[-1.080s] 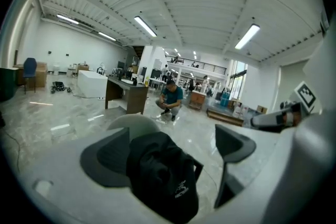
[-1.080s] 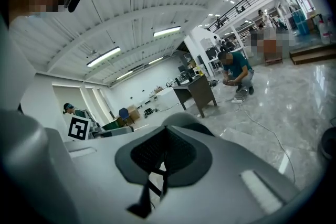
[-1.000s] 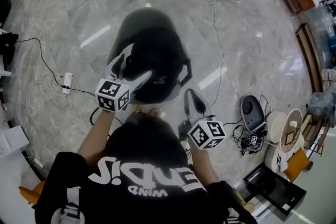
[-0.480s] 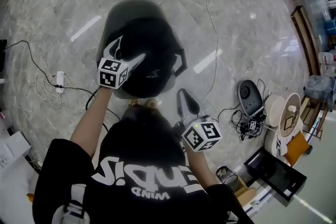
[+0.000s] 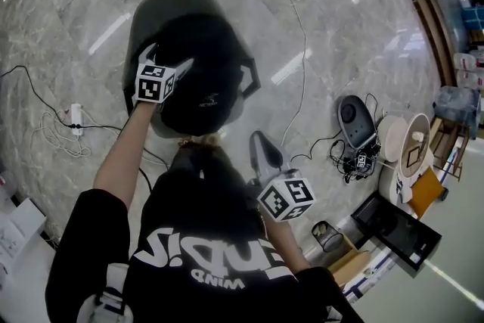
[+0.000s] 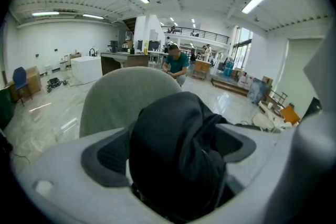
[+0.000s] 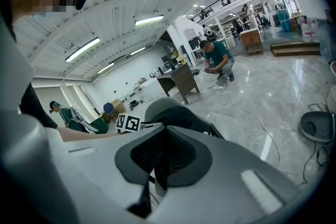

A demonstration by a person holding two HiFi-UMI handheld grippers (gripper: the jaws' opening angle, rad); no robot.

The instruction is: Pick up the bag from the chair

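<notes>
A black bag (image 5: 208, 79) lies slumped on the seat of a grey chair (image 5: 151, 15). My left gripper (image 5: 168, 55) stands open at the bag's left side, one jaw on each side of a bunch of its fabric. In the left gripper view the bag (image 6: 178, 128) fills the gap between the spread jaws, with the chair's backrest (image 6: 123, 94) behind it. My right gripper (image 5: 262, 144) hangs back near the person's body, shut on nothing. From the right gripper view, the shut gripper (image 7: 161, 157) points toward the chair (image 7: 160, 106) and the bag (image 7: 195, 124).
Cables and a power strip (image 5: 73, 117) lie on the marble floor at the left. A long cable (image 5: 301, 26) runs right of the chair. A black round device (image 5: 355, 117), a white stool (image 5: 398, 138) and a black box (image 5: 397, 229) stand at the right. A person (image 6: 176, 63) crouches far off.
My left gripper has moved forward over the bag, so that its jaws straddle the fabric. The right gripper has stayed back, shut.
</notes>
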